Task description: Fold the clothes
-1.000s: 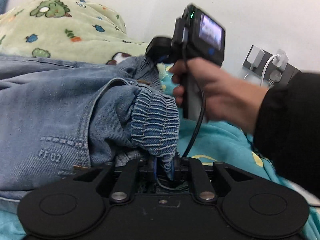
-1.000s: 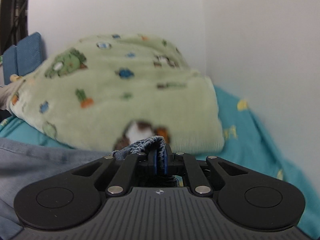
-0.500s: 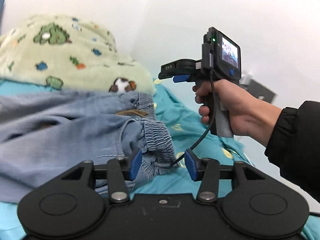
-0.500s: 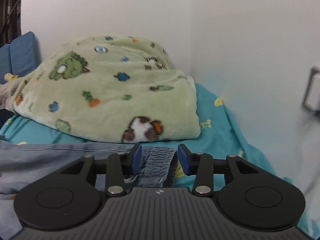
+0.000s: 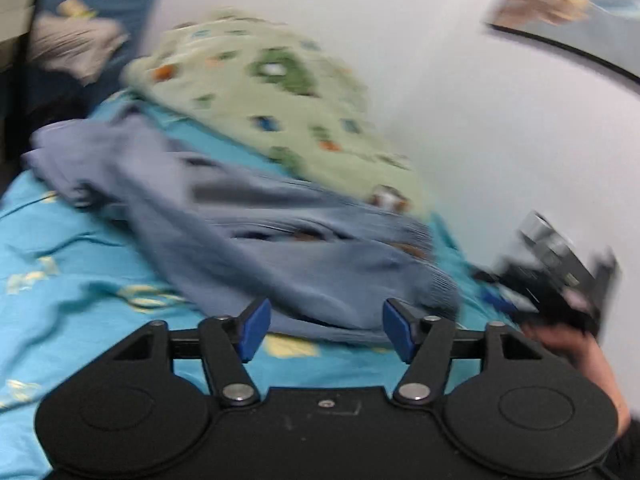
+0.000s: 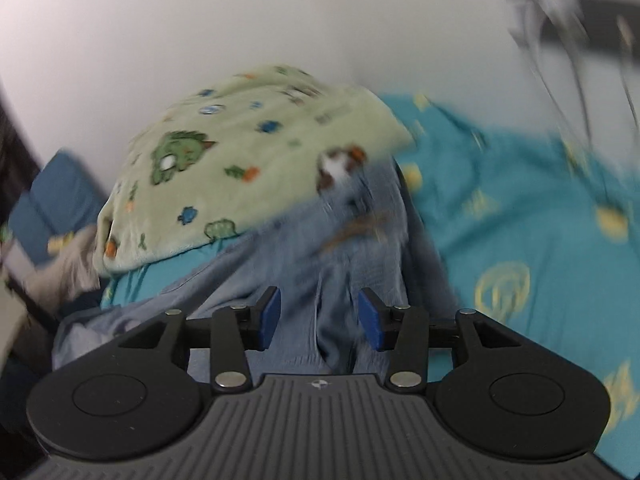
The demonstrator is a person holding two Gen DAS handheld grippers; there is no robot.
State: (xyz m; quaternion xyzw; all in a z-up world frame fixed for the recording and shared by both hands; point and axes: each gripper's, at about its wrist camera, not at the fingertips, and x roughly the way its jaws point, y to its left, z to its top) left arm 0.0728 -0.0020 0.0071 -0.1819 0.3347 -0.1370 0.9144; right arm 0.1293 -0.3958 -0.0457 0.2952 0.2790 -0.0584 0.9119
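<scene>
Light blue jeans (image 5: pixel 280 248) lie spread on the turquoise bedsheet (image 5: pixel 72 272), their elastic waistband at the right end. My left gripper (image 5: pixel 326 330) hovers above and short of them, its jaws opening, with only sheet and a cloth edge seen past the blue pads (image 5: pixel 254 328). In the right wrist view the jeans (image 6: pixel 312 264) run away from me under my right gripper (image 6: pixel 318 318), whose jaws are opening too; the denim lies below them, not pinched. The right gripper also shows blurred at the left wrist view's right edge (image 5: pixel 496 296), held by a hand (image 5: pixel 580 356).
A green cartoon-print blanket (image 6: pixel 240 160) is heaped behind the jeans against the white wall (image 5: pixel 460 100). A dark blue cushion (image 6: pixel 52 192) and grey cloth (image 5: pixel 76 48) sit at the far left. A wall socket with cables (image 6: pixel 560 20) blurs at top right.
Both grippers let go of the jeans' waistband, opened, and pulled back and upward. The jeans now lie flat on the sheet and more of the bed is in view.
</scene>
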